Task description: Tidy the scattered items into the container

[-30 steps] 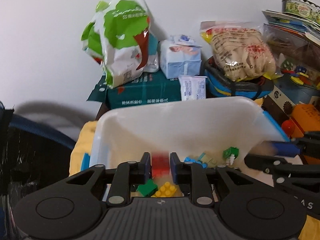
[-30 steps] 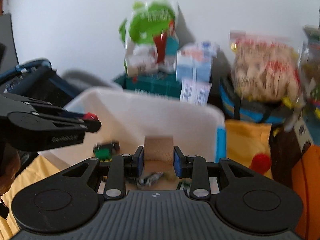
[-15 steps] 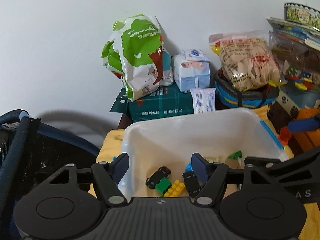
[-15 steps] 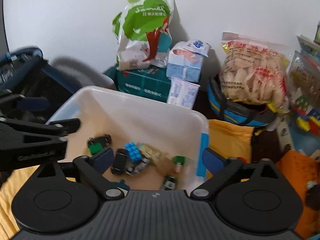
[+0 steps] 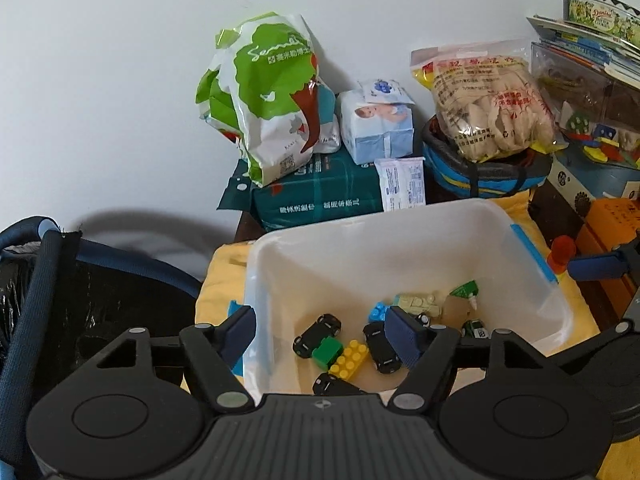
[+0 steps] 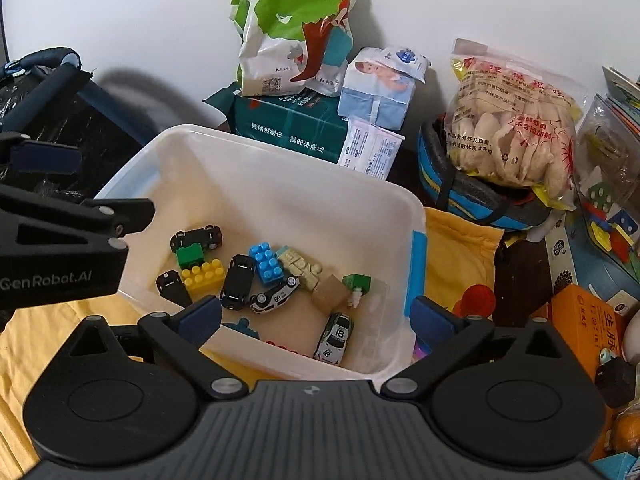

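Observation:
A white plastic container (image 6: 280,160) stands on a yellow cloth and holds several toys. Among them are black cars (image 6: 238,282), a yellow brick (image 6: 202,276), a blue brick (image 6: 266,264), a brown block (image 6: 330,298) and a white race car (image 6: 334,336). My right gripper (image 6: 316,312) hangs open above the container's near wall, with nothing between its pads. My left gripper (image 5: 320,326) is over the container's (image 5: 360,220) left corner. Its jaws are opening and hold nothing; below them lie a green brick (image 5: 328,352) and a yellow brick (image 5: 349,359).
Behind the container stand a teal box (image 5: 320,200), a green-and-white bag (image 5: 272,96), a tissue pack (image 5: 378,124) and a snack bag (image 5: 488,104) in a blue basket. Orange boxes (image 6: 584,320) and toy clutter crowd the right. A dark blue fabric frame (image 5: 48,280) stands left.
Both grippers opened wide. The left let go of a red brick and the right let go of the brown block, which now lies in the container. Both hands rose a little.

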